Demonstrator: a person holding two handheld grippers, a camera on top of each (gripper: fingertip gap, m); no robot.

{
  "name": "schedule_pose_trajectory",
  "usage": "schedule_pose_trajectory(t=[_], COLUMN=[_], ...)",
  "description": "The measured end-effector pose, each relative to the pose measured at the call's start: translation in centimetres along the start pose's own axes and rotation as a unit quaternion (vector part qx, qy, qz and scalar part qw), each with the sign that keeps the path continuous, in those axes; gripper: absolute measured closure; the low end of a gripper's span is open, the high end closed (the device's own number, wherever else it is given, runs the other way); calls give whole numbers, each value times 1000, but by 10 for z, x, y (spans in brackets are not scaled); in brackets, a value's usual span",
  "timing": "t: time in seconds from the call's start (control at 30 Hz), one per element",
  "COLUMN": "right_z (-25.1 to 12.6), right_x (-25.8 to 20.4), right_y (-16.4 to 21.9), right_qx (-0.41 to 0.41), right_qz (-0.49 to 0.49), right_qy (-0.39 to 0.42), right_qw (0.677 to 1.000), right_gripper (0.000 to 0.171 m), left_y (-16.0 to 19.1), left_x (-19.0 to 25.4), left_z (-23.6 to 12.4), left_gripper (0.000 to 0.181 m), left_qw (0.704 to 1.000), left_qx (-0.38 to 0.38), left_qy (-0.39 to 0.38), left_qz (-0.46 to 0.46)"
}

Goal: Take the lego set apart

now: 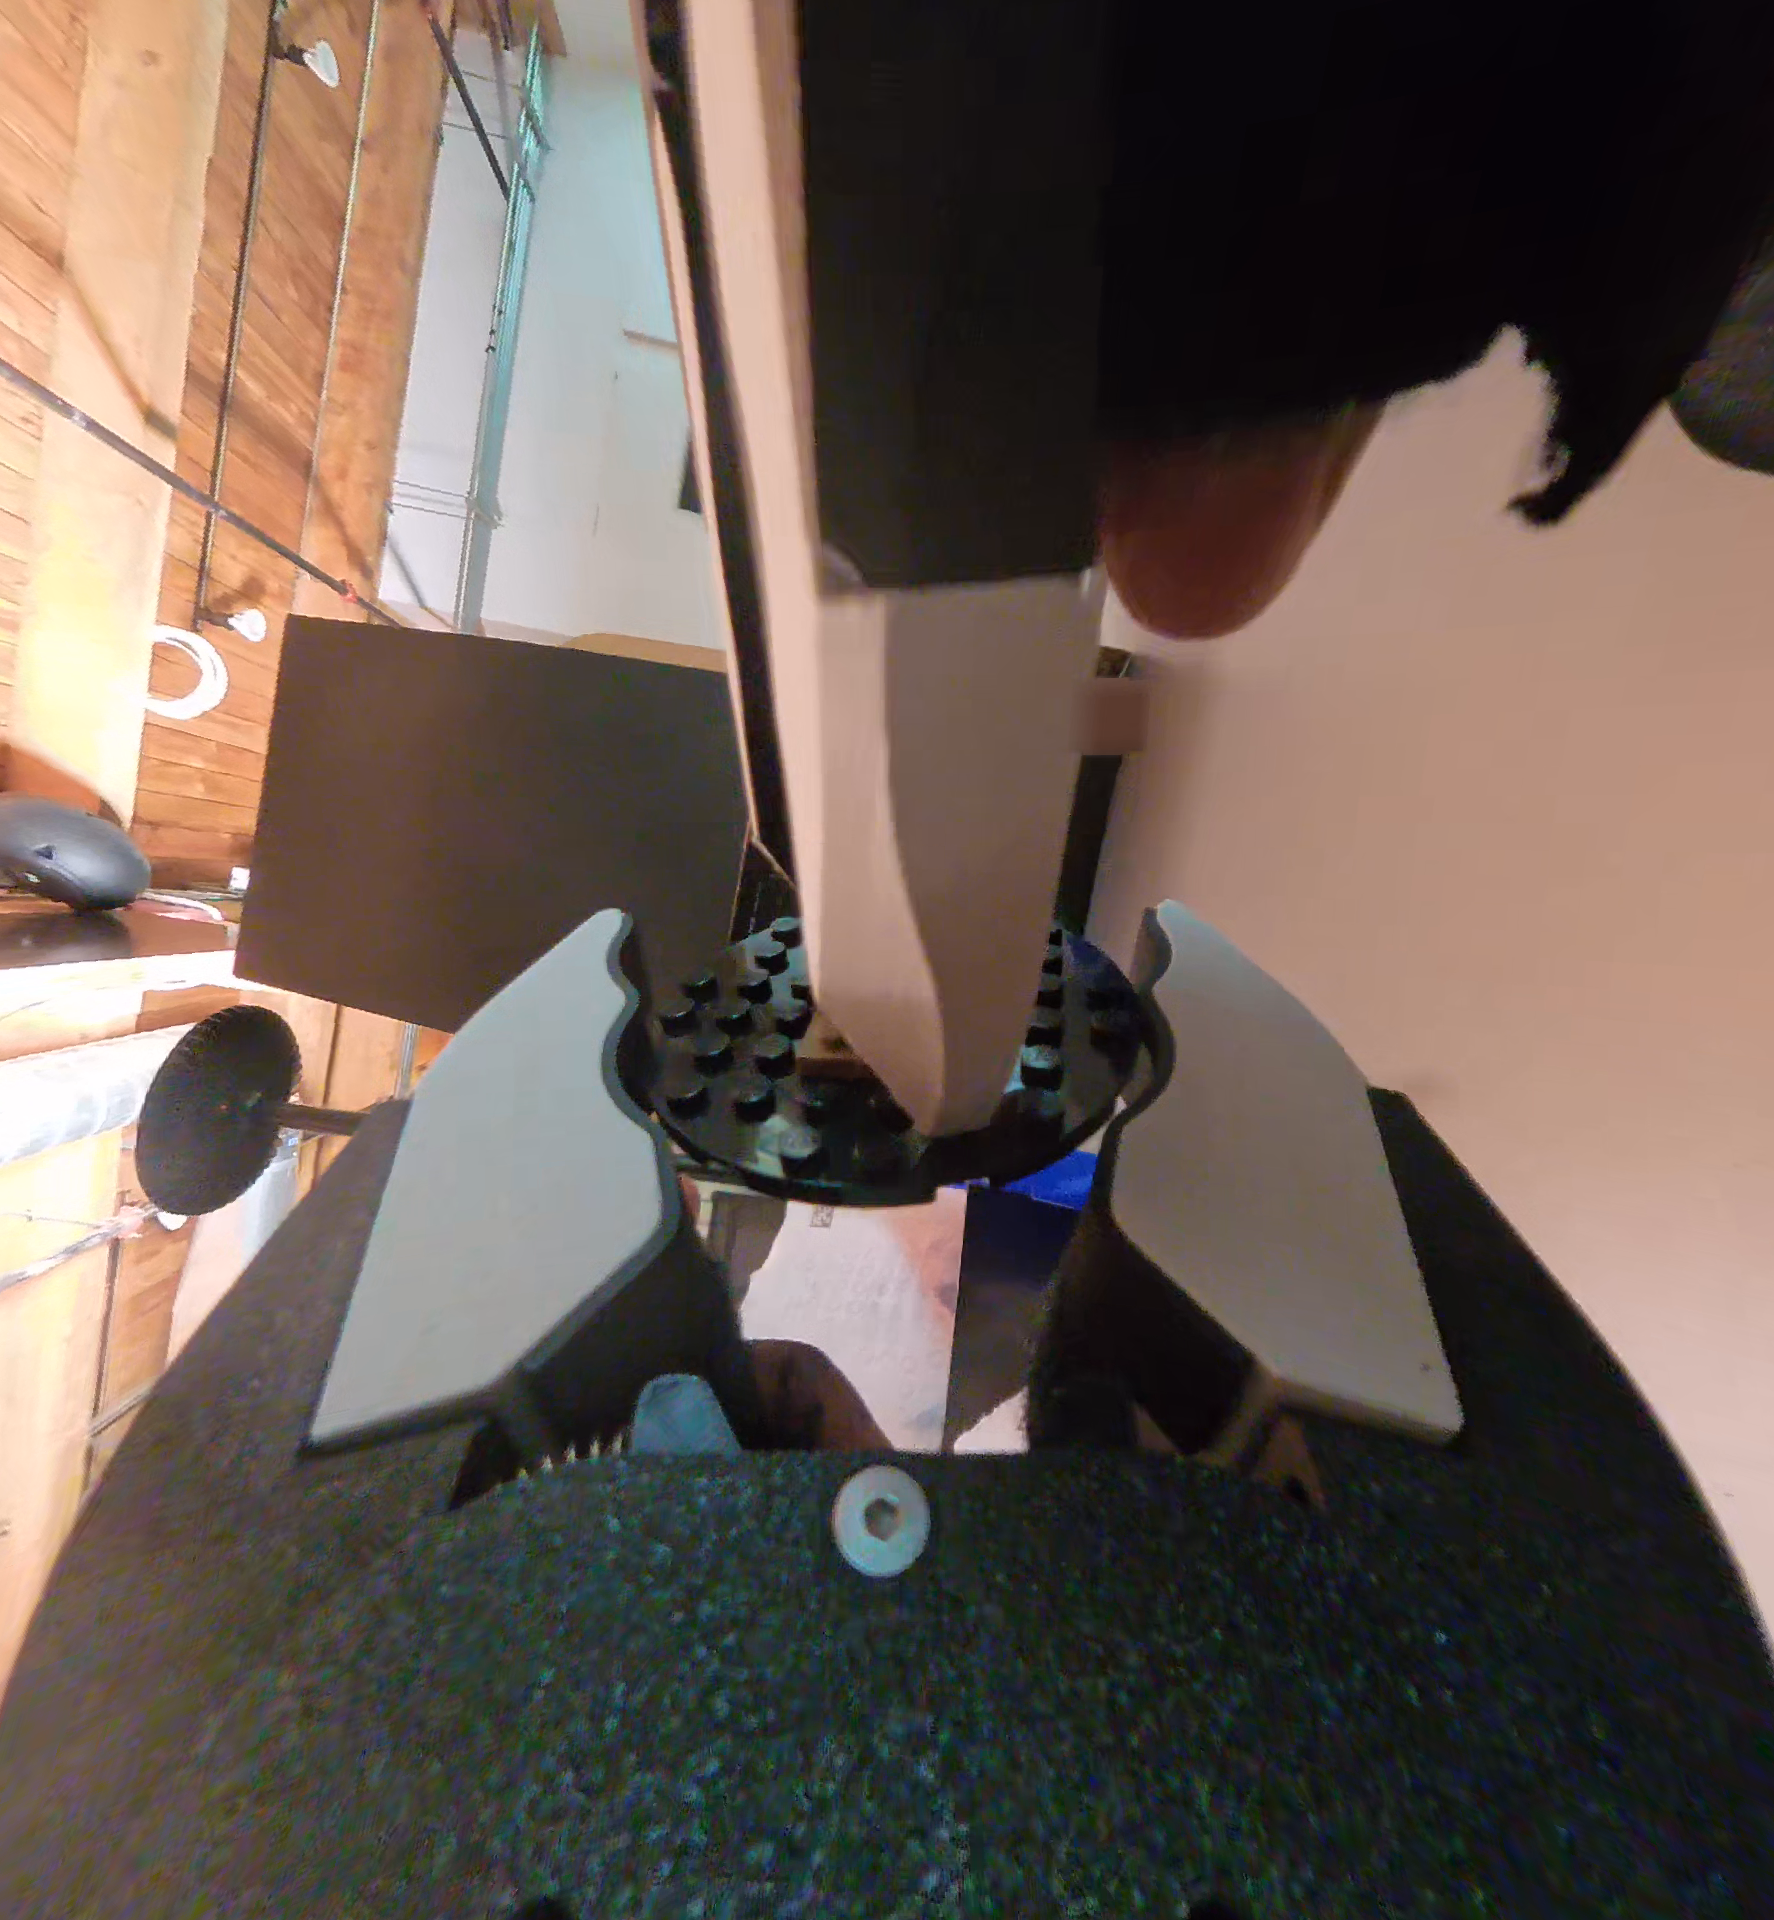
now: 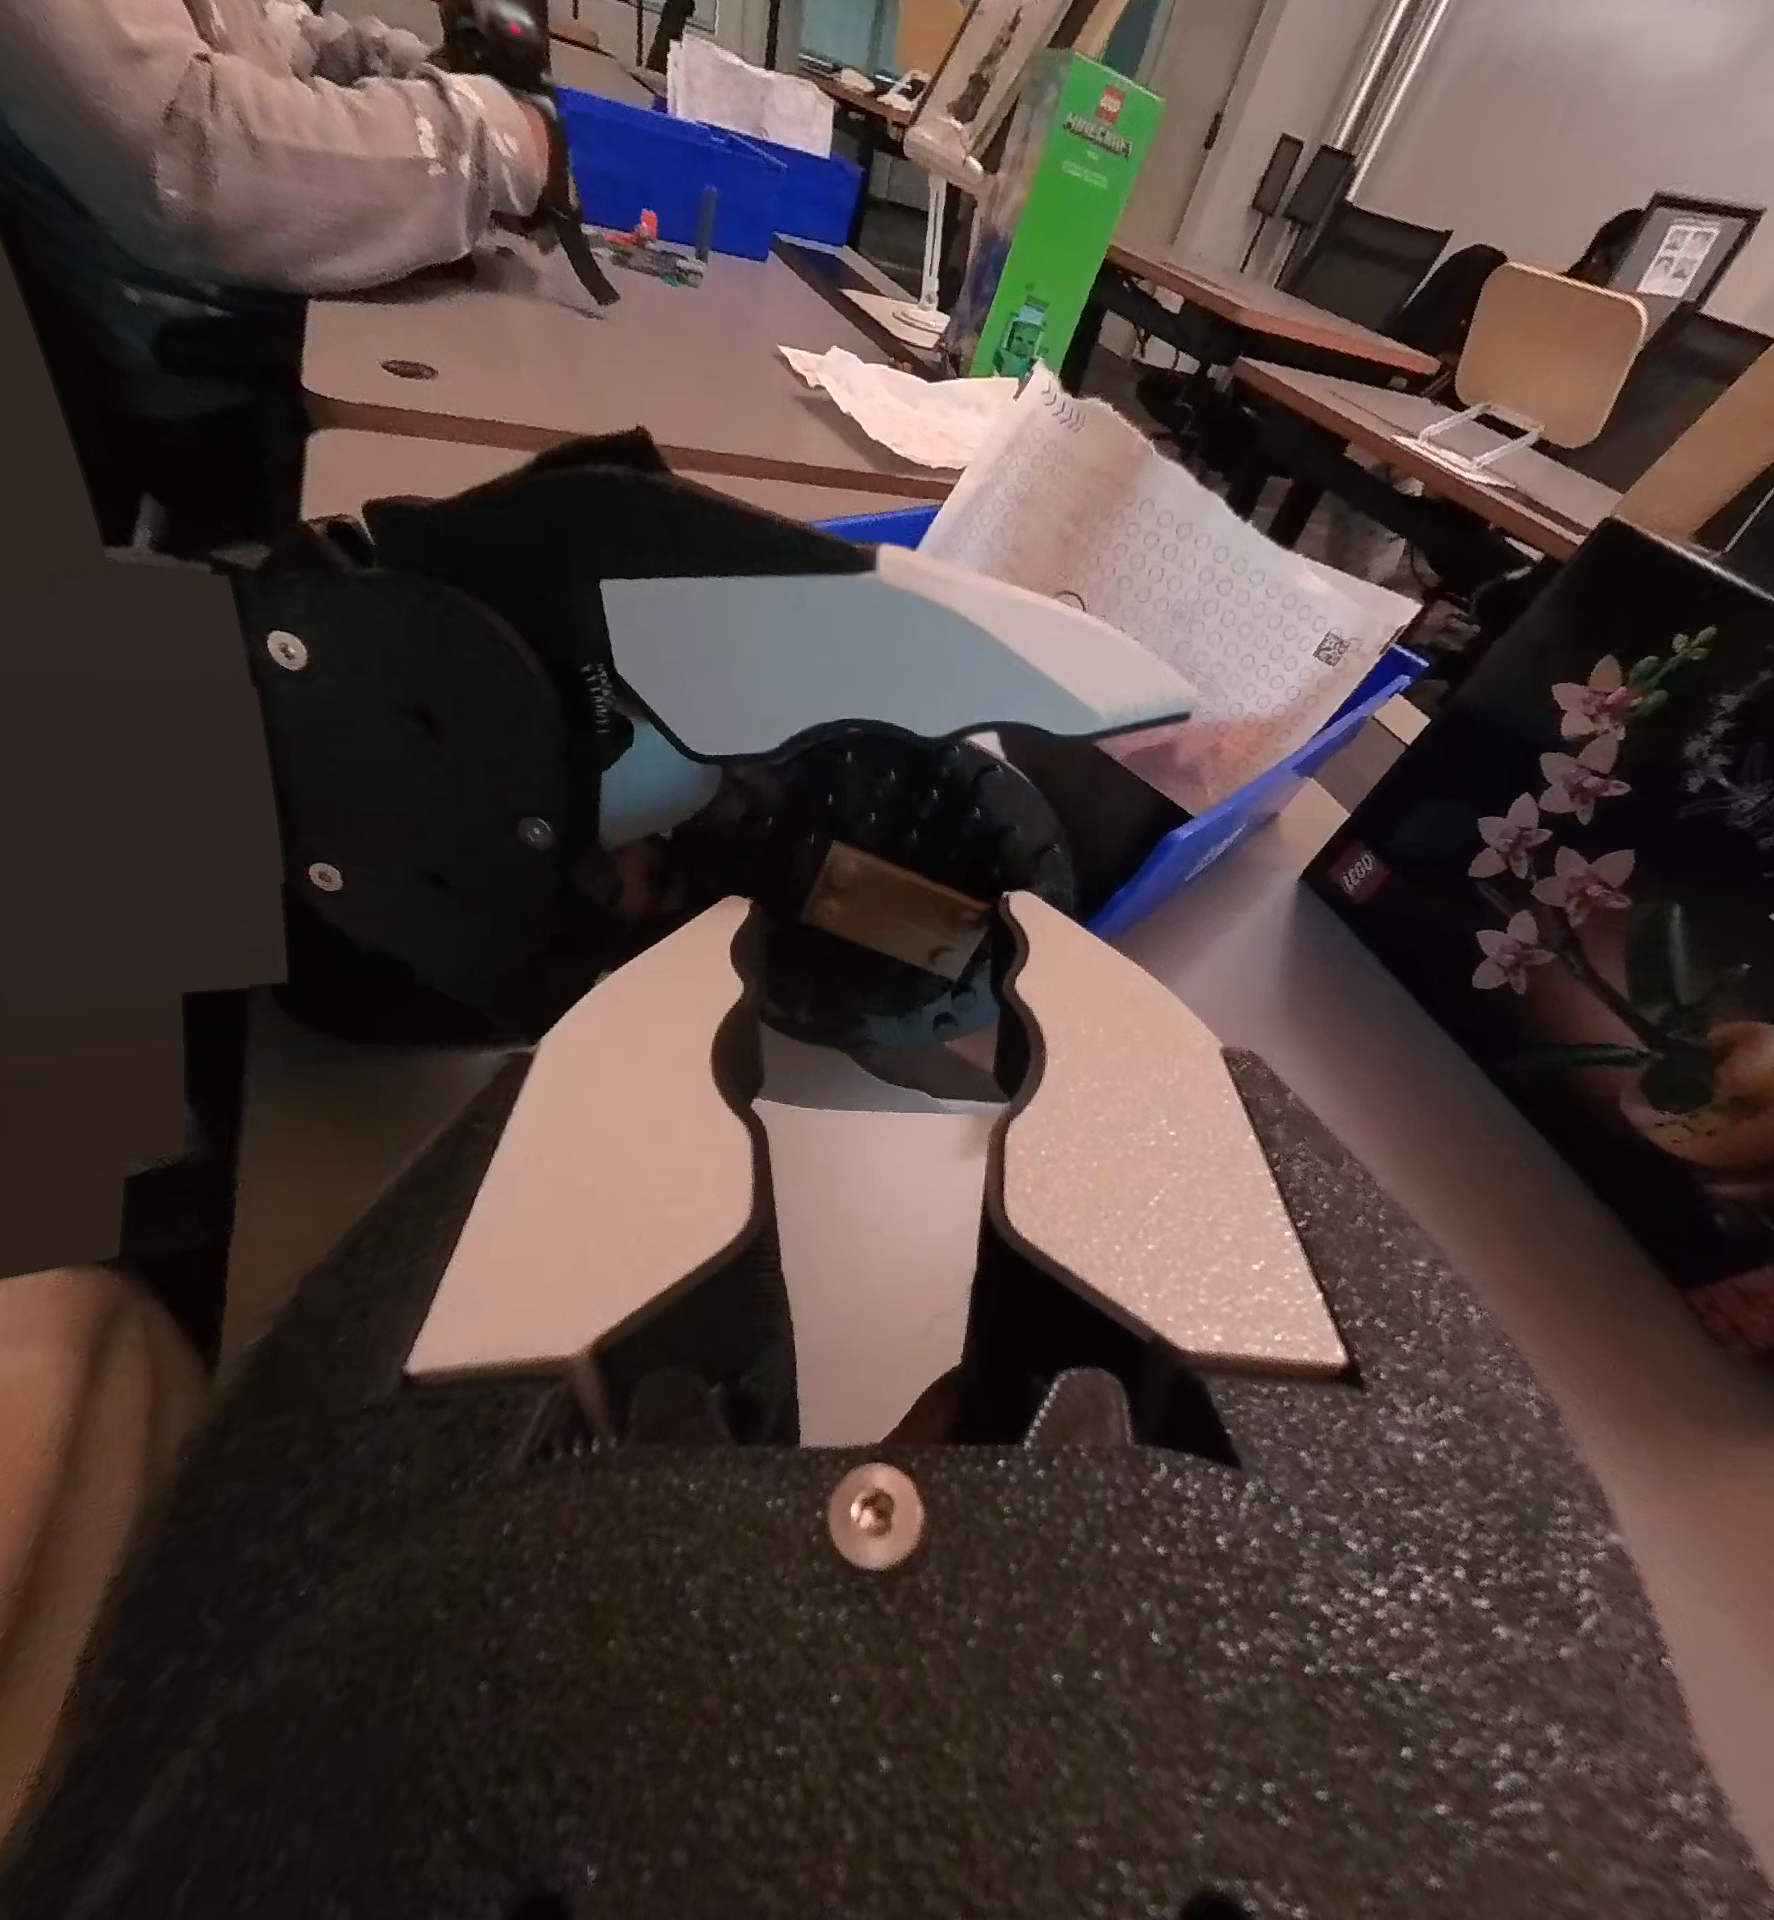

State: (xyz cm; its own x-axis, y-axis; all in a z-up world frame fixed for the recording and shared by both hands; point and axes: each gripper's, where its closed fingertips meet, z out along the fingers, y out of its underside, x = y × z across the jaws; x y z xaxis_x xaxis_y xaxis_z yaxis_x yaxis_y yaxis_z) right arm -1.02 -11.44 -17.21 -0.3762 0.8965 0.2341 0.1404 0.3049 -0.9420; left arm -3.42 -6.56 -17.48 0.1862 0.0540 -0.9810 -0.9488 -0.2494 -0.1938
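Left claw (image 1: 888,1023) clamped on a round black studded plate (image 1: 758,1039), gripping its rim from both sides, turned sideways and held up off the bench (image 2: 862,1195). Right claw (image 2: 878,935) meeting the plate (image 2: 893,800) face-on, fingers parted only slightly, tips either side of a small tan brick (image 2: 893,914) stuck at the plate's middle; cannot tell whether pinching it or merely bracketing it. Just behind, a blue bin (image 2: 1257,821) stuffed with white paper bags (image 2: 1153,582). Right of that, a black box with orchid picture (image 2: 1631,914). Farther back, an upright green box (image 2: 1059,218) and another person's sleeve (image 2: 291,135).
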Motion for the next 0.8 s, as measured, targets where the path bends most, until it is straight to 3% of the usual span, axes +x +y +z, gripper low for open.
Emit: schedule_pose_trajectory(t=[0.2, 0.4, 0.8], right_z=[-6, -6, -9], right_x=[-2, -5, -5], right_y=[-1, -4, -10], right_qx=[0, 0, 29], right_qz=[-23, -28, -39], right_qy=[-20, -20, -12], right_qw=[1000, 999, 999], right_gripper=[137, 132, 138], left_y=[-8, -8, -10], left_x=[-2, -6, -6], left_z=[-4, -5, -8], left_gripper=[94, 93, 94], left_qw=[999, 999, 999], left_qx=[22, 19, 23], left_qy=[-13, -20, 15], left_qz=[35, 43, -27])
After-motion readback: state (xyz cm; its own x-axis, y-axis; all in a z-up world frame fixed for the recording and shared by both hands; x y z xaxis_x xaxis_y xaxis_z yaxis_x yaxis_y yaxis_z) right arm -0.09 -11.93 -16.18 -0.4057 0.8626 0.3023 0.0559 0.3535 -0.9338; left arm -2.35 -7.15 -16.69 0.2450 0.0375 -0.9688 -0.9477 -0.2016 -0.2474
